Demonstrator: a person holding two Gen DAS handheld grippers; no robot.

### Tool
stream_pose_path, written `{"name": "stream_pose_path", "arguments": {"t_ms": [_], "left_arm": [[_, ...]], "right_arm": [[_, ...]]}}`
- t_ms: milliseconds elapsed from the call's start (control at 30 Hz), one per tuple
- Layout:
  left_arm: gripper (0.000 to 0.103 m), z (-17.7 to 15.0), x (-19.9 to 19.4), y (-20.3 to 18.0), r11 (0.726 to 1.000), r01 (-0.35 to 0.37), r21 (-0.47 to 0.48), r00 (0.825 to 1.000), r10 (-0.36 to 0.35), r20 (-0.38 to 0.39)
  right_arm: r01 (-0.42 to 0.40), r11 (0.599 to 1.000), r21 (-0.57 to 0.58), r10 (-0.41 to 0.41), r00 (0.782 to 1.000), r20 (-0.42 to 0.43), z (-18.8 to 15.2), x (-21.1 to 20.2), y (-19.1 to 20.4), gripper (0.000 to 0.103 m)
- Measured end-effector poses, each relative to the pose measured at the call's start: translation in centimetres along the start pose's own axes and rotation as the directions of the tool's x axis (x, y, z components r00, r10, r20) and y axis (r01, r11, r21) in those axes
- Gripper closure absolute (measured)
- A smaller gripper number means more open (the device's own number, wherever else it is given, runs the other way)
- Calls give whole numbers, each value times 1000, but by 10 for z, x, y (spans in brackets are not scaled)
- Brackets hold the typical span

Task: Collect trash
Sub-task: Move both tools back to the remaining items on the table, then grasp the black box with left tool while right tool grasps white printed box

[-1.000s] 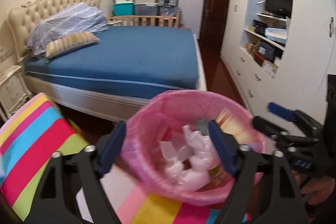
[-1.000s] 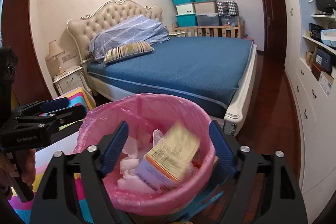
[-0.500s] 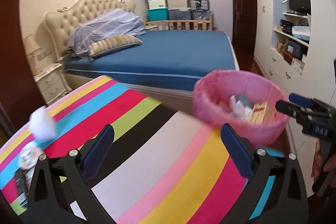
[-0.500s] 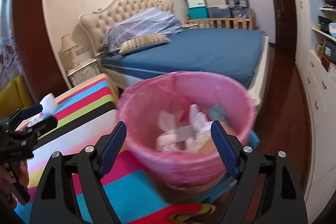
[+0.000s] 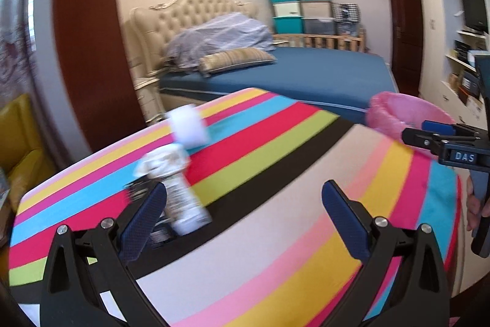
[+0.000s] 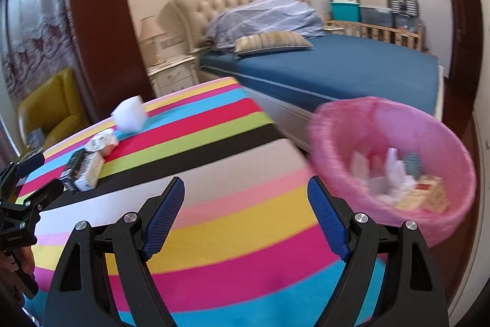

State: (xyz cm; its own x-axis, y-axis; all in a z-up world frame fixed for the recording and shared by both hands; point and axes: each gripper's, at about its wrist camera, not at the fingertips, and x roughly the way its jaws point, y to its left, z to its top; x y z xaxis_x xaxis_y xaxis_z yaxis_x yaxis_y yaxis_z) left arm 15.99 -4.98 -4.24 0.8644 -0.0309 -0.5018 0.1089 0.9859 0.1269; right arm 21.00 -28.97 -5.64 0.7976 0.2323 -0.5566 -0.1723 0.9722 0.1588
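Three pieces of trash lie at the left end of the striped table (image 5: 275, 235): a white paper cup (image 5: 186, 127), a crumpled wrapper (image 5: 162, 163) and a small carton (image 5: 183, 204), blurred by motion. My left gripper (image 5: 243, 219) is open and empty, its left pad just beside the carton. The pink-lined bin (image 6: 392, 155) stands off the table's right end with tissues and a carton inside. My right gripper (image 6: 246, 216) is open and empty above the table, left of the bin. The right wrist view also shows the cup (image 6: 130, 115), wrapper (image 6: 101, 143), carton (image 6: 84, 170) and left gripper (image 6: 33, 176).
A blue bed (image 6: 352, 66) with pillows lies behind the table, with a nightstand (image 6: 174, 75) and lamp beside it. A yellow armchair (image 6: 52, 109) stands at the left. White wall cabinets (image 5: 465, 66) run along the right. Storage boxes (image 5: 300, 8) are stacked at the far wall.
Both views have swung left from over the bin to the striped table. The bin now sits at the right, and the cup, wrapper and carton have come into view. The left jaws stand wider.
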Motion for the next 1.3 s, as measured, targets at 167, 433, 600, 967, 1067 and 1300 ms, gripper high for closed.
{"name": "stream_pose_path", "arguments": {"t_ms": [167, 433, 600, 967, 1067, 1300], "left_arm": [[5, -7, -2, 54, 988, -96, -123, 995, 93, -27], [5, -6, 24, 100, 949, -174, -263, 982, 147, -117], [6, 0, 44, 104, 948, -199, -249, 974, 164, -155], [36, -7, 73, 116, 944, -173, -283, 968, 110, -223], [54, -10, 71, 118, 952, -155, -265, 971, 97, -220], [65, -16, 81, 126, 949, -120, -292, 963, 40, -268]], "right_arm": [[-50, 998, -43, 49, 999, -11, 4, 10, 43, 24], [-121, 985, -125, 114, 992, -62, 1, 32, 100, 24], [-163, 975, -150, 152, 985, -85, 1, 45, 125, 24], [-183, 971, -153, 164, 978, -127, 7, 69, 144, 24], [-194, 969, -155, 172, 974, -145, 8, 77, 153, 24], [-207, 961, -185, 179, 971, -161, 4, 86, 176, 24]]}}
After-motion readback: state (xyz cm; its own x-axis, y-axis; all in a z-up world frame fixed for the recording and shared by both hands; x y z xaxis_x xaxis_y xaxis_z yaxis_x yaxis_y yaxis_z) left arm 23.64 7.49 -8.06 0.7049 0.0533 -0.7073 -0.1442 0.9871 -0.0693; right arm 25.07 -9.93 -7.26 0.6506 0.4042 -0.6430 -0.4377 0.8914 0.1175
